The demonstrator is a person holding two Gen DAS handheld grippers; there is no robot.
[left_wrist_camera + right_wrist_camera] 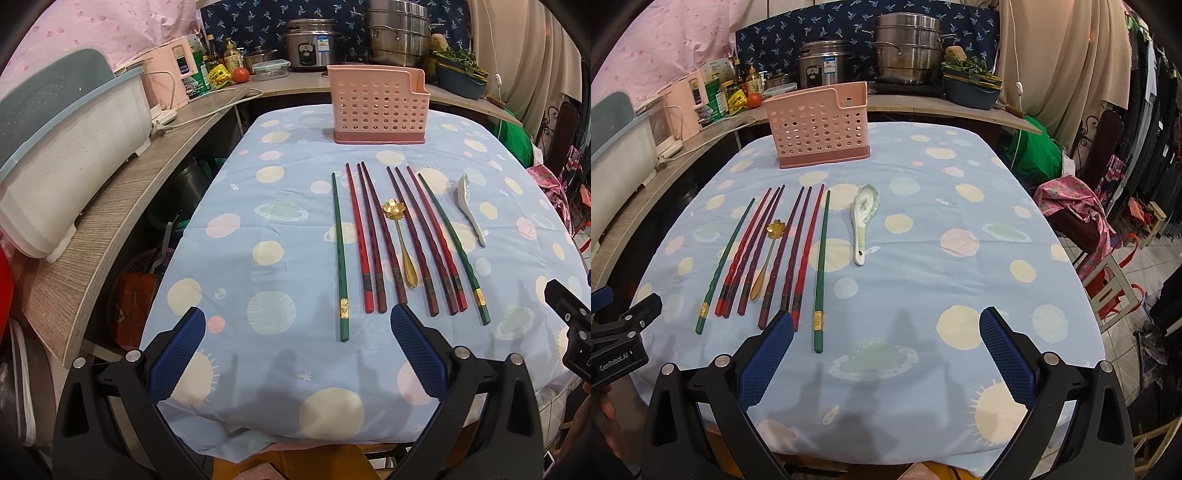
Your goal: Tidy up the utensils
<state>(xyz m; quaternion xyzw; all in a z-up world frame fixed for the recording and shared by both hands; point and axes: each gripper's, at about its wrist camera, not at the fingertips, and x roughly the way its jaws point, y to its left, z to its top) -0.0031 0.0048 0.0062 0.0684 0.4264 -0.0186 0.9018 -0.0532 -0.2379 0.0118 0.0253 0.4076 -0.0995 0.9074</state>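
– Where are the chopsticks (397,240)?
– In a row on the worktop (258,221), before the pink holder (378,107)
– And the tools?
– Left tool (297,332) and right tool (886,332) both spread, holding nothing

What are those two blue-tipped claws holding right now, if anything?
Nothing. The left claw and the right claw are both open over the tablecloth. The chopsticks and both spoons lie untouched on it.
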